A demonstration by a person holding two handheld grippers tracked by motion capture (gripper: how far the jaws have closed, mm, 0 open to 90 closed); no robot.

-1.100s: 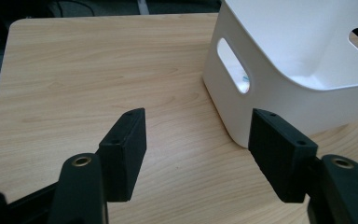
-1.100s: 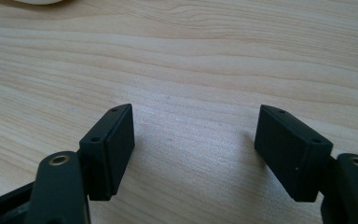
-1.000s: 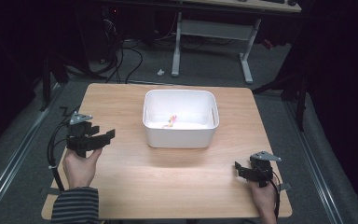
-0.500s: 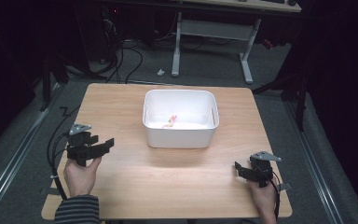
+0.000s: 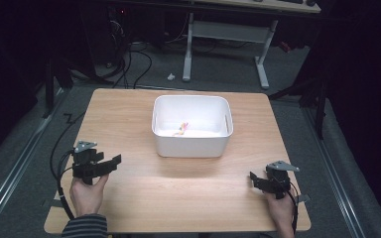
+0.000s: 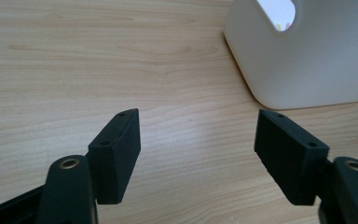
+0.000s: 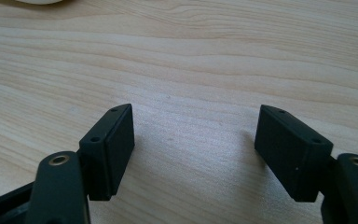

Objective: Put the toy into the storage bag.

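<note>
A white plastic bin (image 5: 192, 147) stands at the middle of the wooden table (image 5: 129, 114), with a small orange and yellow item (image 5: 181, 128) lying inside. My left gripper (image 5: 115, 161) hovers low over the table's front left and points right toward the bin (image 6: 303, 60). Its jaws have just been opening, and only bare wood lies between them (image 6: 198, 140). At the front right my right gripper (image 5: 253, 177) rests low and points left. It stands open (image 7: 196, 140) over bare wood.
A cable trails from each gripper toward the table's near edge. Beyond the far edge lie a dark floor, loose cables and the white legs of a desk (image 5: 188, 49). The bin's handle cutout (image 6: 279, 11) faces the left gripper.
The left hand has sunk toward the tabletop and come slightly nearer the front edge, with its jaws a little wider. The right hand and the bin have not moved.
</note>
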